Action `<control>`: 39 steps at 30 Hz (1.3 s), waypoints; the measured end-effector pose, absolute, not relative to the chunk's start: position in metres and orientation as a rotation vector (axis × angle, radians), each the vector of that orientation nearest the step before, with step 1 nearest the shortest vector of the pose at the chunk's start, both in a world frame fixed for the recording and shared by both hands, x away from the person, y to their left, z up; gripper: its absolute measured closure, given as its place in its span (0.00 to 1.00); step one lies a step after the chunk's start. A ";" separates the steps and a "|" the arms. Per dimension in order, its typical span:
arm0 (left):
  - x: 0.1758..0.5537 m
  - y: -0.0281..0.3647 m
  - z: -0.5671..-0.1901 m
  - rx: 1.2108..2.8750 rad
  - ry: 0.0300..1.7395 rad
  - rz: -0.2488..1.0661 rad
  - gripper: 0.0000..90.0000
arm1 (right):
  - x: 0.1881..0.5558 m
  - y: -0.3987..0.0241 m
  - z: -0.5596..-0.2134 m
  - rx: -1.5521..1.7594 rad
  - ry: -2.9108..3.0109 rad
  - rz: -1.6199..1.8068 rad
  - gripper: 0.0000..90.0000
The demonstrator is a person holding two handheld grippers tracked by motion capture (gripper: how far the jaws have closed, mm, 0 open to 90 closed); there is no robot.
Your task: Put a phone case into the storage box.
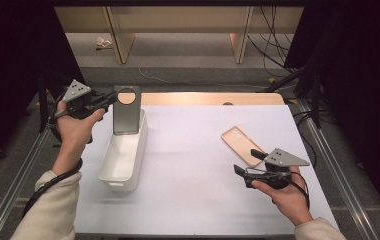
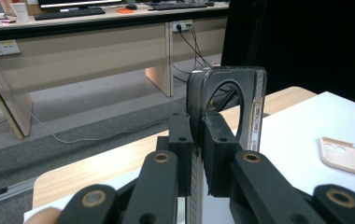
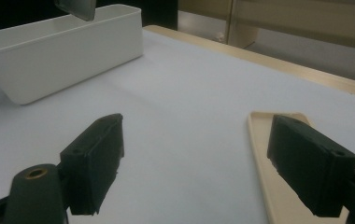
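White tabletop [image 1: 193,165] bare mid-span, left tongs [image 1: 112,97] clamped on grey phone case [image 1: 127,112] above bin [image 1: 123,160], right tongs [image 1: 239,171] apart.

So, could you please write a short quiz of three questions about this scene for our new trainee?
1. True or false: the left tongs are shut on the grey phone case.
2. Where does the grey phone case hang? A) over the far end of the white bin B) flat on the table C) under the table
3. Fill in: the beige phone case lies on the white table close to the ___ tongs, whose jaws stand open.

Key: 1 true; 2 A; 3 right.
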State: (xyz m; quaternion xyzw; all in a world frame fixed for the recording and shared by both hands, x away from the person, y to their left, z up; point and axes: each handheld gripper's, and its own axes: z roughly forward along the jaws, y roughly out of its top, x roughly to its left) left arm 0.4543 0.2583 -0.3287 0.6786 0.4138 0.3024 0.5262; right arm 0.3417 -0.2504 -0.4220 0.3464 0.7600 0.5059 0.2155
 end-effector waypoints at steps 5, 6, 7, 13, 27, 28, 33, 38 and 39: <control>0.458 0.259 -0.331 1.629 0.995 0.721 0.92 | 0.342 -0.250 -0.422 0.962 2.108 1.401 0.22; 0.459 0.260 -0.332 1.631 0.996 0.720 0.92 | 0.342 -0.250 -0.422 0.963 2.108 1.401 0.22; 0.459 0.260 -0.332 1.630 0.998 0.719 0.92 | 0.342 -0.250 -0.422 0.962 2.107 1.402 0.22; 0.464 0.259 -0.332 1.633 1.002 0.722 0.92 | 0.342 -0.250 -0.422 0.962 2.107 1.401 0.22; 0.473 0.261 -0.334 1.639 1.016 0.721 0.92 | 0.342 -0.250 -0.422 0.963 2.109 1.404 0.22; 0.474 0.261 -0.334 1.643 1.015 0.724 0.92 | 0.342 -0.250 -0.422 0.963 2.110 1.403 0.22; 0.476 0.262 -0.335 1.647 1.013 0.716 0.92 | 0.342 -0.250 -0.423 0.964 2.110 1.405 0.22; 0.479 0.262 -0.335 1.651 1.010 0.712 0.92 | 0.342 -0.250 -0.422 0.964 2.109 1.402 0.22; 0.480 0.262 -0.335 1.653 1.009 0.713 0.92 | 0.342 -0.250 -0.422 0.963 2.108 1.402 0.22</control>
